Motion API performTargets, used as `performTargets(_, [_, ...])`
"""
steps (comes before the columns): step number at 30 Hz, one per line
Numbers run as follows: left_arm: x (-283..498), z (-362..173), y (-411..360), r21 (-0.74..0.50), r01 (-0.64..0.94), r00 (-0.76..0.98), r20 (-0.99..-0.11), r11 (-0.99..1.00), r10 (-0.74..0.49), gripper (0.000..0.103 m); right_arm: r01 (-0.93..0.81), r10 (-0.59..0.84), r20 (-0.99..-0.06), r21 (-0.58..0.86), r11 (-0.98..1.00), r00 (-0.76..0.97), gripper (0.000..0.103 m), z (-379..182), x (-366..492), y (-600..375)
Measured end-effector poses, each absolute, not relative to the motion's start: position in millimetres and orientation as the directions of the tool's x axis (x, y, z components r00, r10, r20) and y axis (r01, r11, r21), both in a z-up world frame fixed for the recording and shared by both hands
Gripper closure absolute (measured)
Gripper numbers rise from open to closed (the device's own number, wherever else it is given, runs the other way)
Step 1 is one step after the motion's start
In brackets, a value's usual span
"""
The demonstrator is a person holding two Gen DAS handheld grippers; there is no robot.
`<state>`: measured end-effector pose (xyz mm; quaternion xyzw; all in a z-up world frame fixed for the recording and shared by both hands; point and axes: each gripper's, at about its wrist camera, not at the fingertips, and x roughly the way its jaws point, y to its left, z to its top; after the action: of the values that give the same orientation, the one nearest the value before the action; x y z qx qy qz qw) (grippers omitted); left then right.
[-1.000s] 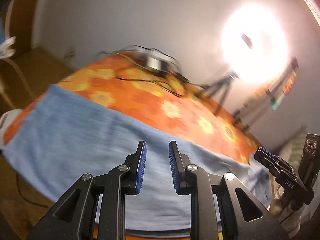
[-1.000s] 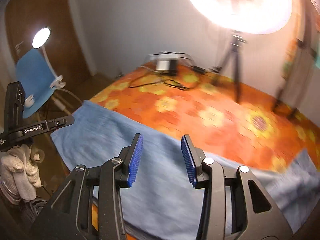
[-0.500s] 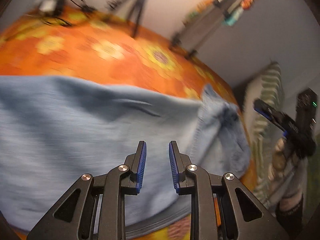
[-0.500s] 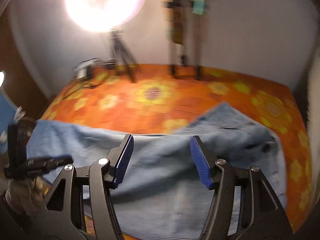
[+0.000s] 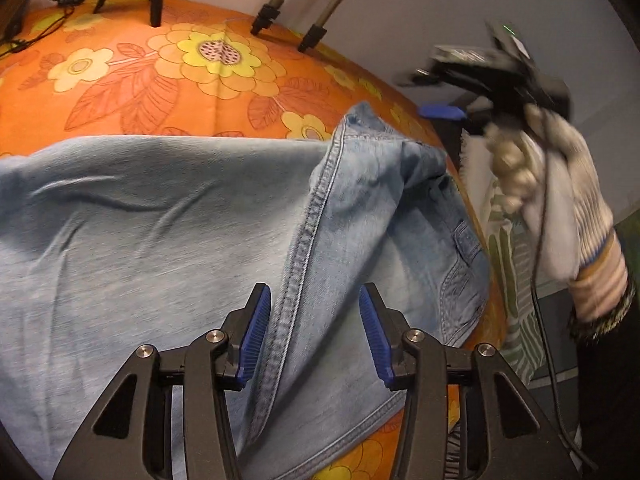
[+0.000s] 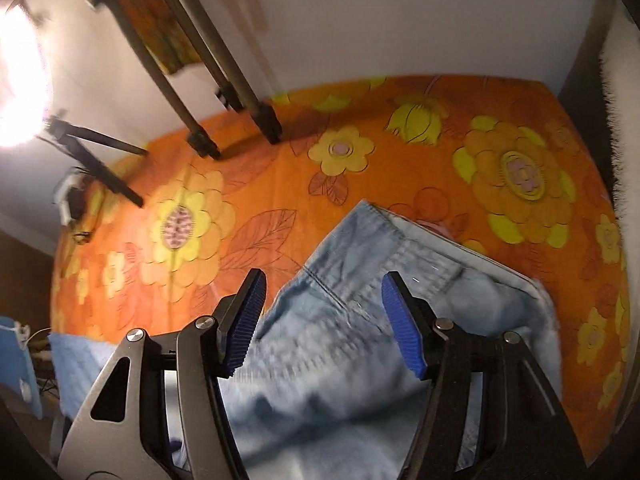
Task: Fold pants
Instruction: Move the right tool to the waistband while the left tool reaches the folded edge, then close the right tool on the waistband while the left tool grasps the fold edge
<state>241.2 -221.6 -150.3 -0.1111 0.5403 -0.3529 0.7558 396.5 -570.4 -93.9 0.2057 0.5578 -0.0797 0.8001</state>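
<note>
Light blue denim pants [image 5: 168, 232] lie spread on an orange flowered cloth [image 5: 160, 76], waist end rumpled at the right. My left gripper [image 5: 315, 330] is open and empty, just above the pants' stitched side seam [image 5: 308, 232]. My right gripper [image 6: 322, 322] is open and empty, hovering over the waistband [image 6: 400, 256] at the pants' top end. In the left wrist view the right gripper [image 5: 440, 111] shows at the upper right, held by a gloved hand [image 5: 560, 184], above the table's right edge.
Tripod legs [image 6: 224, 92] stand on the cloth at the back, with cables [image 5: 48, 4] at the far left. A bright ring light [image 6: 20, 80] glares at the left. A striped cushion [image 5: 512, 272] sits beyond the table's right edge.
Both grippers swung right, from the leg end toward the waist end of the pants. Both jaws opened wider. The view moved closer to the denim.
</note>
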Motion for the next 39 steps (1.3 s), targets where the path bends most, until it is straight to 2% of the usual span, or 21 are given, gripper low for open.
performTargets(5, [241,-151,-223,-0.518,0.435,0.177,-0.753,0.736,-0.634,0.058,0.389,0.051,-0.956,0.166,0.906,0.289,0.04,-127,433,-556])
performTargets(9, [242,-152,-217,-0.514,0.438,0.18,-0.754,0.738,-0.632,0.058,0.423,0.008,-0.974,0.105,0.9,0.225,0.049,-148,448,-555])
performTargets(13, [244,-155,-213,-0.517,0.425,0.176,-0.758,0.743,-0.628,0.058,0.435,-0.03,-0.98,0.059,0.899,0.194,0.05,-159,456,-554])
performTargets(17, [243,-155,-210,-0.509,0.427,0.176,-0.764,0.747,-0.621,0.058,0.437,-0.043,-0.988,0.027,0.899,0.149,0.06,-174,461,-551])
performTargets(20, [241,-156,-207,-0.501,0.433,0.176,-0.768,0.749,-0.615,0.058,0.432,-0.057,-0.986,0.016,0.902,0.157,0.061,-174,461,-548])
performTargets(22, [241,-158,-205,-0.504,0.43,0.169,-0.77,0.749,-0.615,0.058,0.435,-0.06,-0.985,0.015,0.9,0.16,0.068,-173,459,-549])
performTargets(23, [241,-160,-205,-0.509,0.428,0.162,-0.77,0.747,-0.617,0.058,0.437,-0.069,-0.984,0.009,0.899,0.163,0.076,-173,458,-548])
performTargets(25, [240,-161,-206,-0.509,0.434,0.16,-0.769,0.744,-0.619,0.058,0.441,-0.07,-0.982,0.015,0.897,0.177,0.083,-172,454,-549])
performTargets(27, [237,-160,-209,-0.501,0.448,0.162,-0.768,0.74,-0.619,0.058,0.444,-0.054,-0.979,0.04,0.895,0.198,0.094,-171,450,-551])
performTargets(32, [231,-161,-216,-0.481,0.487,0.168,-0.768,0.729,-0.619,0.061,0.442,-0.04,-0.968,0.077,0.894,0.25,0.099,-161,436,-554])
performTargets(34, [231,-163,-217,-0.49,0.491,0.155,-0.764,0.72,-0.626,0.069,0.449,-0.032,-0.957,0.105,0.888,0.287,0.1,-150,429,-560])
performTargets(35, [231,-164,-218,-0.493,0.492,0.148,-0.765,0.717,-0.627,0.077,0.454,-0.028,-0.95,0.123,0.883,0.312,0.1,-142,423,-563])
performTargets(37, [228,-164,-220,-0.467,0.507,0.165,-0.773,0.725,-0.613,0.08,0.461,-0.017,-0.934,0.161,0.873,0.358,0.1,-123,405,-571])
performTargets(38, [227,-164,-221,-0.447,0.518,0.174,-0.78,0.729,-0.602,0.088,0.464,-0.012,-0.927,0.177,0.868,0.376,0.1,-115,396,-575])
performTargets(39, [226,-164,-221,-0.44,0.522,0.178,-0.782,0.731,-0.598,0.092,0.461,-0.005,-0.916,0.197,0.865,0.401,0.1,-103,384,-579])
